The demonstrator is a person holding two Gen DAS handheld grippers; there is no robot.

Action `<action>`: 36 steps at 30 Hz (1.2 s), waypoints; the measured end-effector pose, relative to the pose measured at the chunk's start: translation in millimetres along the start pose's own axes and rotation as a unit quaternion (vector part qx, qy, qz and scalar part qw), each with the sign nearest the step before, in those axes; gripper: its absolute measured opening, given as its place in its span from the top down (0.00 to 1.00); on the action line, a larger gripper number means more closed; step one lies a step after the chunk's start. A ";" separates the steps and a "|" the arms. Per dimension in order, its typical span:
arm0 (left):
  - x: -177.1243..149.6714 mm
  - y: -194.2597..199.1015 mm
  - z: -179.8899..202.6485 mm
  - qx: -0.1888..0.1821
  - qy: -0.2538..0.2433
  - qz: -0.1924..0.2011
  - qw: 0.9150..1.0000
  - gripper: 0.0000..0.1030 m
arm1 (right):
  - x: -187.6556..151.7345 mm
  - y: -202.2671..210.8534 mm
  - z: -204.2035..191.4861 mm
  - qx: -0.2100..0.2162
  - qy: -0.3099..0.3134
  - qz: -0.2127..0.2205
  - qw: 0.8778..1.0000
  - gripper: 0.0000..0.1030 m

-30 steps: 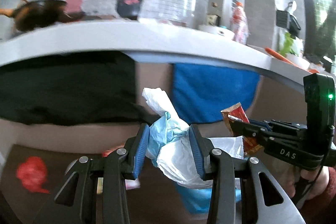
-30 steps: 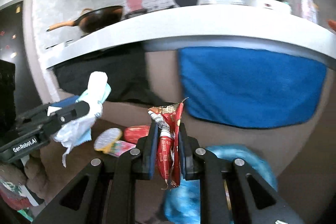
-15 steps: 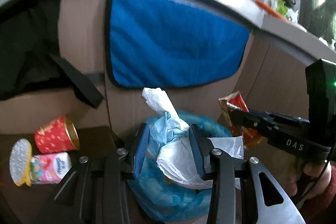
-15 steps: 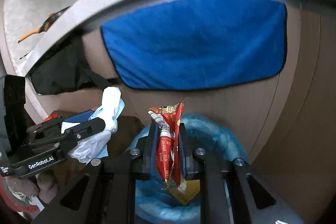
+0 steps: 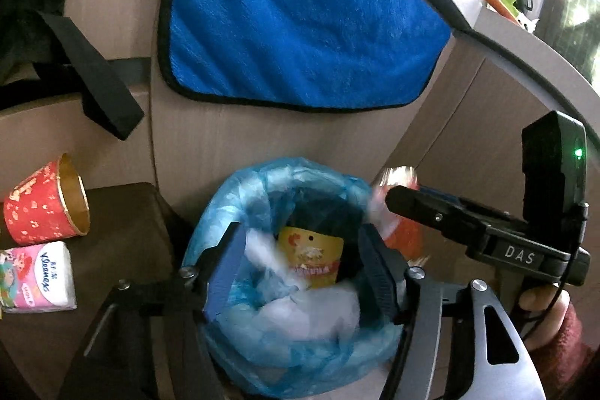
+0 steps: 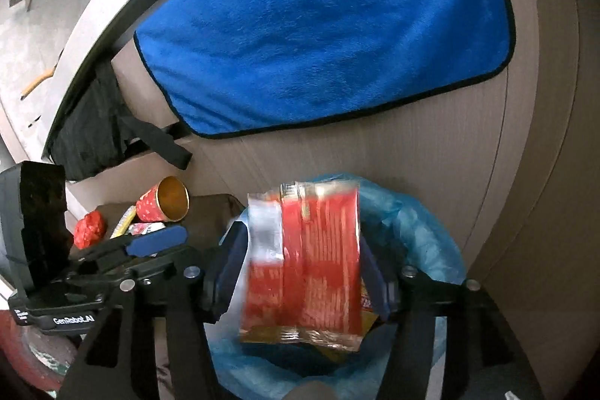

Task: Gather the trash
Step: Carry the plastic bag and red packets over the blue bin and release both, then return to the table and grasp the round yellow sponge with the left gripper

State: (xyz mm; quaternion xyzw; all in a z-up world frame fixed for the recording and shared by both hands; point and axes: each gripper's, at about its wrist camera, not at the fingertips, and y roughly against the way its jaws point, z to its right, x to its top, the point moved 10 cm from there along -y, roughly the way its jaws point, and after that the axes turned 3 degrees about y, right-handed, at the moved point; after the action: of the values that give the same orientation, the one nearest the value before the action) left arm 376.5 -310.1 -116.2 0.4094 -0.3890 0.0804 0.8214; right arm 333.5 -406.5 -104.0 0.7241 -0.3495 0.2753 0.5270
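Both tools opening; red wrapper (image 6: 307, 261) between right tool (image 6: 300, 272) pads.

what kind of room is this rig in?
Probably a home kitchen: a curved countertop over wood-look cabinet fronts, a blue towel hanging from the edge, and a lined bin on the floor below.
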 end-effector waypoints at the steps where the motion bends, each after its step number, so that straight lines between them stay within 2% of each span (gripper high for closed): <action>1: 1.4 3.0 -2.5 0.000 0.005 0.002 1.000 0.35 | 0.1 0.2 0.0 -0.003 0.001 0.001 1.000 0.46; 4: 7.4 16.4 -10.9 -0.002 0.025 0.011 1.000 0.34 | 0.1 1.3 -1.2 -0.005 0.002 -0.001 1.000 0.44; 7: 12.5 38.0 -23.8 0.005 0.037 0.025 0.999 0.34 | 1.4 4.0 -5.1 0.006 -0.010 0.000 1.000 0.34; 10: 12.6 65.0 -42.1 0.028 0.035 0.039 0.998 0.34 | 4.4 10.3 -13.3 0.019 -0.014 0.005 1.000 0.33; 15: 2.5 115.3 -87.2 0.086 0.035 0.054 0.994 0.34 | 8.2 17.1 -44.7 0.001 0.033 0.009 0.999 0.33; 18: -4.7 152.4 -123.9 0.126 0.044 0.071 0.988 0.34 | 8.9 18.9 -76.5 0.003 0.068 0.022 0.997 0.33; 21: -14.3 192.5 -168.1 0.172 0.062 0.090 0.979 0.34 | 8.9 13.0 -105.5 0.009 0.083 0.025 0.996 0.33; 26: -34.5 240.3 -231.1 0.216 0.108 0.107 0.965 0.34 | 0.3 -12.9 -158.1 0.034 0.101 -0.002 0.994 0.33; 30: -55.0 256.0 -264.3 0.221 0.135 0.103 0.960 0.34 | -13.0 -38.9 -207.0 0.052 0.128 -0.025 0.990 0.33; 33: -66.8 251.3 -278.9 0.206 0.146 0.086 0.964 0.34 | -24.6 -58.2 -234.5 0.078 0.125 -0.049 0.988 0.33; 36: -67.3 237.9 -280.2 0.172 0.149 0.075 0.971 0.34 | -34.3 -74.6 -252.8 0.091 0.122 -0.065 0.986 0.33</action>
State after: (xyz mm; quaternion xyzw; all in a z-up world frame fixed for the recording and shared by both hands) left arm 383.8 63.6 -120.1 0.4976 -0.2724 0.2675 0.7789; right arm 364.6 -142.6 -98.8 0.7511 -0.2078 0.3574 0.5147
